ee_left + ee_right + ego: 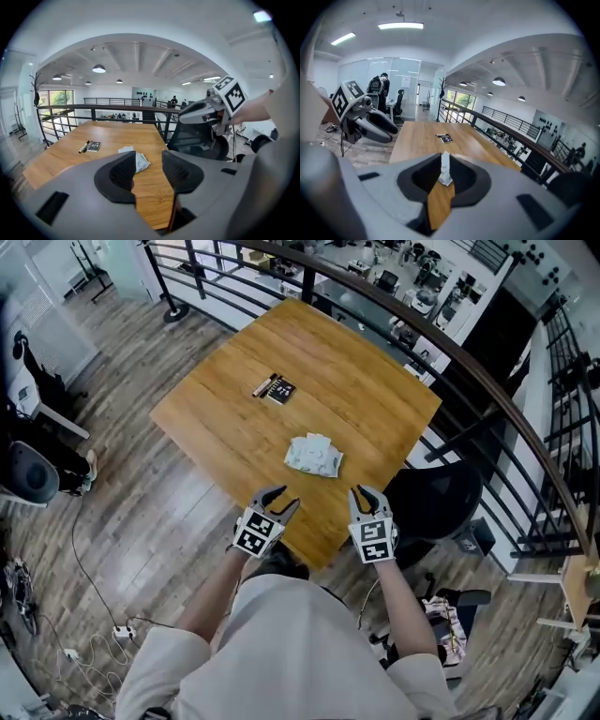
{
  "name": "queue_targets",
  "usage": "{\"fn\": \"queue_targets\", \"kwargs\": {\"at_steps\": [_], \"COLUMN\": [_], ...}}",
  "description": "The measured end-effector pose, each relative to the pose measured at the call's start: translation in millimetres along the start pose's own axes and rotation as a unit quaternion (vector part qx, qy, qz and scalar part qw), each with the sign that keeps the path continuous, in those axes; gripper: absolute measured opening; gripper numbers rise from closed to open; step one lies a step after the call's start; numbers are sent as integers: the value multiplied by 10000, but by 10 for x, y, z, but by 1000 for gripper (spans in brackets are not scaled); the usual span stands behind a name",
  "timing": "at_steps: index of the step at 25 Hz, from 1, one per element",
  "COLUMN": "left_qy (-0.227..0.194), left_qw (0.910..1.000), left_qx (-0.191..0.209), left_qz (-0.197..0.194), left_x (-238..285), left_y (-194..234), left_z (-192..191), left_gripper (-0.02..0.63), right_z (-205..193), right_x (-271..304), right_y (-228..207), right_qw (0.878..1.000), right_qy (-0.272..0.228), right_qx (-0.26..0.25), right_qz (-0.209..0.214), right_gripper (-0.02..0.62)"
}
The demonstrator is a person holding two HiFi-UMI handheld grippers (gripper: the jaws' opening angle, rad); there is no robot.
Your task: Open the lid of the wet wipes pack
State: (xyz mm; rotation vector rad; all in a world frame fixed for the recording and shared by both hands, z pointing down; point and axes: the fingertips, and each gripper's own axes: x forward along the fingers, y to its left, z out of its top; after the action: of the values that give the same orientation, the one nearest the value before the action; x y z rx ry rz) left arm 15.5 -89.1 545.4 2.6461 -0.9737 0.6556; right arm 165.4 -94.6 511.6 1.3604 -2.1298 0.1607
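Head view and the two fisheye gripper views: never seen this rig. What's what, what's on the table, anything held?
No robot here: a person holds a two-jaw tool in each hand, the left gripper and the right gripper. The marker cubes are part of them. The head view looks down from the person's head; each gripper view looks along that gripper's own jaws. On the wooden table lie the wet wipes pack, a small black card and a marker pen beside it. Both grippers hover at the near table edge, jaws apart, the right narrowly, holding nothing. Neither touches the pack.
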Motion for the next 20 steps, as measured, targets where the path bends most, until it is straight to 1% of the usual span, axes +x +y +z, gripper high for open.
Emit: {"fn": "queue_targets", "kwargs": {"at_steps": [3,5,10,14,20], "left_qy": [-218,-378,-664,-807,-1009], "left_qw": [9996,9989,9971,9962,9947], "left_qx": [-171,-263,-335,-259,-12], "left_qz": [62,99,151,191,200], "left_x": [-257,-417,-755,-960,-1204], "left_y": [-190,-290,-425,-414,-282], "left_z": [134,233,427,503,635], "left_gripper": [164,160,144,140,75], "right_z": [-6,33,162,237,440], "right_x": [-292,-457,-726,-866,-1065], "right_y": [55,92,198,257,292], "right_qw": [9996,9990,9971,9960,9924], "right_qy": [-175,-367,-643,-755,-1008], "right_qx": [206,255,381,485,675], "right_qz": [38,41,116,40,-218], "right_gripper": [55,55,55,54,43]}}
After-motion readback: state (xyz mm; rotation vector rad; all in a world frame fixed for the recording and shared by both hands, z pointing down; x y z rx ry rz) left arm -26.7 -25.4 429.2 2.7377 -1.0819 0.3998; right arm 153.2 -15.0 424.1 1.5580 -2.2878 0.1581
